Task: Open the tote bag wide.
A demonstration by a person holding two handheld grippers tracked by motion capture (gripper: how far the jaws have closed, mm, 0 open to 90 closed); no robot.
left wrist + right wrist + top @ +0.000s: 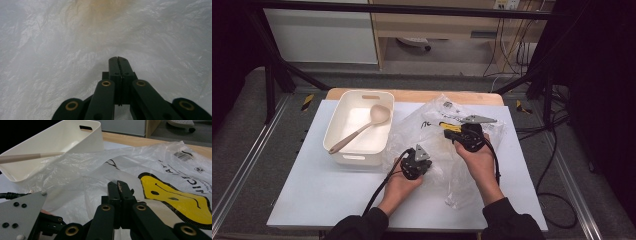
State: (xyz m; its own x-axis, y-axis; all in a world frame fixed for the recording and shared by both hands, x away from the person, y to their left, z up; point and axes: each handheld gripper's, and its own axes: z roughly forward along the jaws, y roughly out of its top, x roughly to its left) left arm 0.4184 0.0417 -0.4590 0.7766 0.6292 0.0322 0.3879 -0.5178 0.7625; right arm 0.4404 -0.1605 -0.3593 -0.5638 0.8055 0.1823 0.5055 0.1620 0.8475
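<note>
The high view gives the whole layout: a crumpled clear plastic bag (447,135) is spread over the right half of the white desk (312,195), just beside a white bin (357,125) in which a beige spoon (362,127) lies slantwise. The left tongs (416,162) and the right tongs (467,134) are both set down on the bag, each held by a hand.

From the left gripper view, the left tongs (118,60) are seen pressed together against wrinkled film (50,62); whether film is caught between them cannot be told.

In the right gripper view, the right tongs (119,185) are likewise pressed together, over the bag (82,167). The yellow print (175,200) and barcode (183,156) on the bag are made out here, as are the bin's wall (62,142) and the spoon's handle (27,157).
</note>
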